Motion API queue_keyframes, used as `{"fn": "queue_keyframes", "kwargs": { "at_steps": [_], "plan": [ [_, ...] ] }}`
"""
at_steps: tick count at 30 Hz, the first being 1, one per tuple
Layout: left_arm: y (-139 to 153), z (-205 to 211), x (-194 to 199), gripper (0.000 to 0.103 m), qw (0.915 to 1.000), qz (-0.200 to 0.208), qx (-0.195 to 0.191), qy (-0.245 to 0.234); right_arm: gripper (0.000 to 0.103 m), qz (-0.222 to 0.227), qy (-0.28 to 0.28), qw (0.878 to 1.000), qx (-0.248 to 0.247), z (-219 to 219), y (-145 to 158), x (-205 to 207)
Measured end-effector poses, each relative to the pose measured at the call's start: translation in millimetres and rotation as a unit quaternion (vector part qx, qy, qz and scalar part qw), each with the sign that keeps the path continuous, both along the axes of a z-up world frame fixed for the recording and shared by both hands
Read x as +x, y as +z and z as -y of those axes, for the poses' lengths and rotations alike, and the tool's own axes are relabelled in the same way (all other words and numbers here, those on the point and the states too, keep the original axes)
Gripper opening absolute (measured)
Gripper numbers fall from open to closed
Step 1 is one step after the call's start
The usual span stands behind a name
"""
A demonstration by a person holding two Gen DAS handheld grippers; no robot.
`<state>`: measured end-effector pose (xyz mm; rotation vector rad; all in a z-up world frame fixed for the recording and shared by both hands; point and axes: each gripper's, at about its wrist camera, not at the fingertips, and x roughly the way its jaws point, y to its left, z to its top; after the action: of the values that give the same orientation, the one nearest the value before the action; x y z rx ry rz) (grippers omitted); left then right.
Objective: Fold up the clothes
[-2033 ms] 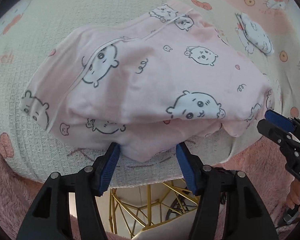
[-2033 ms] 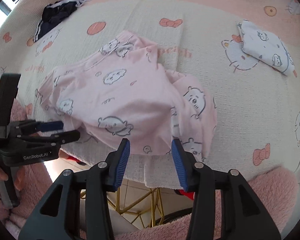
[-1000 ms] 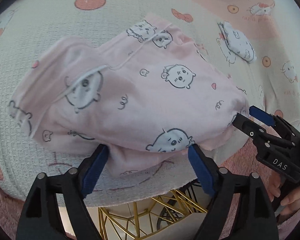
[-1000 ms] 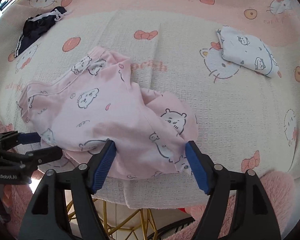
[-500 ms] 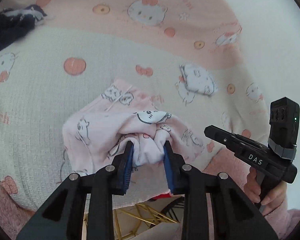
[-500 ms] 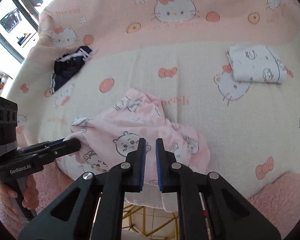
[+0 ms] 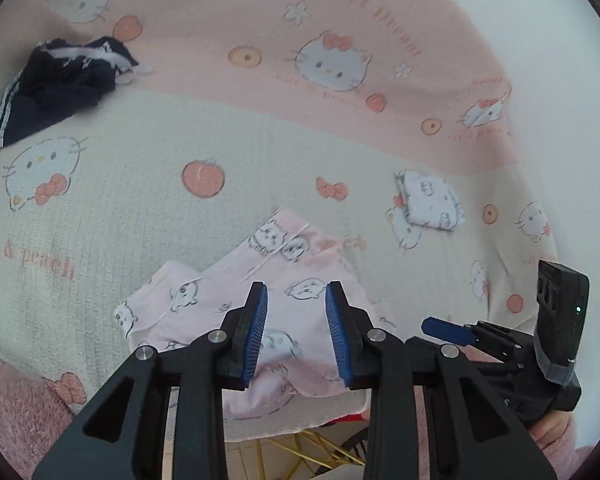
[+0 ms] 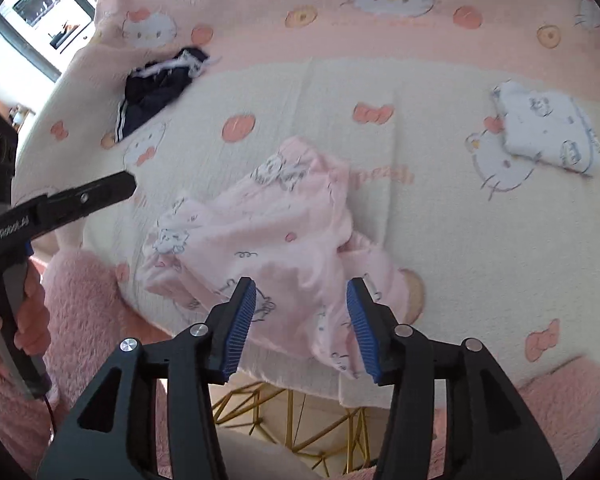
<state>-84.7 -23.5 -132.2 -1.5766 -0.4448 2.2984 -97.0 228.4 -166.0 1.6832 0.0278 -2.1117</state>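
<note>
Left wrist view shows the pink garment (image 7: 256, 312) lying crumpled on the cream blanket (image 7: 140, 184) near its front edge, its long axis running from about seven o'clock to one o'clock, waistband corner toward one. The left gripper (image 7: 296, 332) hovers above it, jaws opening, pads clear of the cloth seen between them. Right wrist view has the right gripper (image 8: 302, 326) likewise above the garment's near end, jaws opening, pinching nothing.
</note>
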Motion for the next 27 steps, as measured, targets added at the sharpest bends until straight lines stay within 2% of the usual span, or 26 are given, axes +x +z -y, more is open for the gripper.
{"fn": "queue_keyframes", "kwargs": {
  "at_steps": [4, 5, 7, 9, 11, 13, 15, 16, 17, 18, 19, 20, 24, 27],
  "plan": [
    [-30.9, -3.2, 14.7, 0.044, 0.9984, 0.048, -0.014, -0.025, 0.049, -0.013, 0.026, 0.997, 0.074, 9.6, -17.9, 7.7],
    [-38.3, -3.5, 18.9, 0.048, 0.9976, 0.06, -0.013, -0.031, 0.052, -0.011, 0.024, 0.996, 0.084, 7.2, -20.8, 7.8],
    [-52.0, -6.6, 26.8, 0.053, 0.9953, 0.084, -0.019, -0.044, 0.064, -0.008, 0.021, 0.995, 0.099, 2.7, -26.5, 7.9],
    [-64.4, -12.6, 33.7, 0.053, 0.9917, 0.108, -0.04, -0.057, 0.066, -0.011, 0.028, 0.993, 0.116, 0.1, -30.6, 9.6],
    [-72.2, -22.5, 40.3, 0.053, 0.986, 0.12, -0.084, -0.08, 0.066, -0.016, 0.038, 0.988, 0.147, -2.1, -34.8, 11.9],
    [-80.3, -30.5, 43.2, 0.053, 0.9806, 0.124, -0.12, -0.092, 0.069, -0.008, 0.041, 0.985, 0.165, -3.8, -45.0, 11.0],
    [-91.9, -36.4, 40.8, 0.053, 0.9793, 0.121, -0.138, -0.085, 0.069, 0.005, 0.044, 0.984, 0.172, -4.5, -58.5, 8.8],
    [-97.6, -38.3, 39.0, 0.053, 0.9816, 0.115, -0.13, -0.079, 0.069, 0.017, 0.046, 0.985, 0.166, -4.0, -67.5, 7.1],
    [-100.6, -40.2, 37.4, 0.053, 0.9817, 0.117, -0.13, -0.075, 0.051, 0.035, 0.045, 0.987, 0.149, -3.8, -75.2, 5.3],
    [-103.1, -42.1, 35.8, 0.051, 0.9814, 0.121, -0.13, -0.072, 0.027, 0.052, 0.039, 0.991, 0.12, -4.6, -78.7, 3.9],
    [-96.9, -44.0, 35.0, 0.035, 0.9829, 0.113, -0.126, -0.073, 0.024, 0.055, 0.035, 0.993, 0.096, -5.2, -75.3, 4.0],
    [-85.5, -44.1, 34.6, 0.018, 0.9865, 0.102, -0.105, -0.073, 0.014, 0.048, 0.037, 0.995, 0.078, -5.3, -67.9, 5.0],
    [-27.2, -37.3, 28.3, 0.017, 0.9966, 0.042, -0.034, -0.062, 0.01, 0.006, 0.044, 0.999, -0.014, -10.0, -14.1, 5.9],
    [23.4, -21.9, 15.7, 0.017, 0.9986, -0.019, 0.034, -0.037, 0.01, -0.035, 0.026, 0.996, -0.074, -17.4, 34.4, -0.6]
  ]
}}
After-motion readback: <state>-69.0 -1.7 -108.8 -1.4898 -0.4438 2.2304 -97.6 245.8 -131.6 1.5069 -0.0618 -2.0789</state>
